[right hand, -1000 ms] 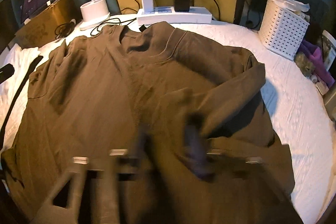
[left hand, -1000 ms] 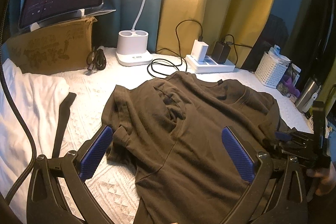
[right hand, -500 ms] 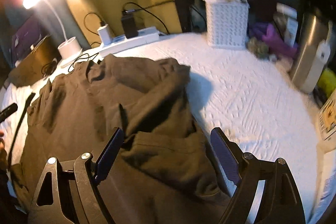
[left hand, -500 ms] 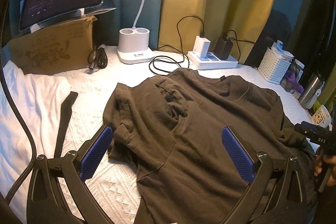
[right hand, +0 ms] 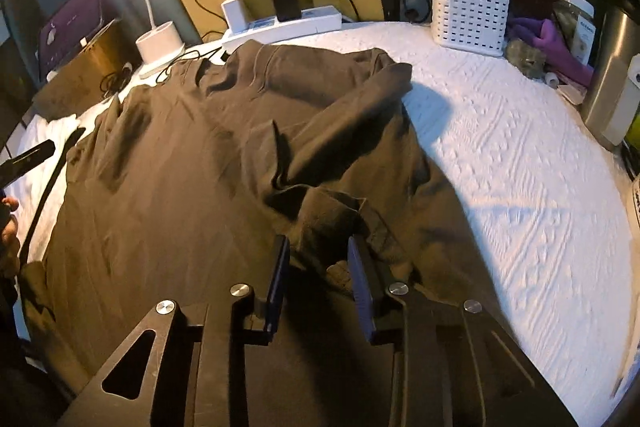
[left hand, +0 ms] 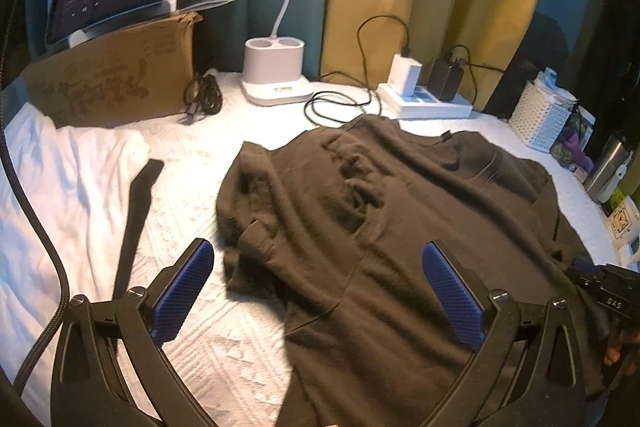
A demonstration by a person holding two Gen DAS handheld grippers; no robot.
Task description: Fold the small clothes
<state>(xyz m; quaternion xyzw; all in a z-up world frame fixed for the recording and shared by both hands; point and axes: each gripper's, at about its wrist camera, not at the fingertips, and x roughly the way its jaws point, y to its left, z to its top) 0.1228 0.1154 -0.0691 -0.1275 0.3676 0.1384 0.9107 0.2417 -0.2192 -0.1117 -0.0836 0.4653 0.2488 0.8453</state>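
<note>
Left gripper [left hand: 318, 287] hangs with jaws wide apart, nothing between the blue pads [left hand: 182, 291]; the left pad sits over bare white bedspread [left hand: 192, 187], the right pad over the cloth. The dark brown T-shirt [left hand: 400, 227] lies flat ahead of and under this gripper, collar at the far end by the power strip [left hand: 424, 105], hem toward the camera, so its long axis runs straight away from the gripper. Its left sleeve [left hand: 250, 239] is just ahead of the left pad, bunched, not gripped. Further right, the right gripper [right hand: 320, 267] has jaws that have just been closing and now stand narrow, with a folded-in wad of the shirt's right sleeve [right hand: 340, 211] just ahead of and partly between the pads; whether the pads actually press the cloth I cannot tell, looks close to a pinch. From this gripper the shirt body spreads left and forward, and bare bedspread lies to the right. Judgement: the right hand is nearer the working edge, and the coming move turns on carrying that right-side fold leftward across the shirt's long axis, toward the left gripper. White basket [right hand: 468, 11] sits well apart at far right, clear of the path.
</note>
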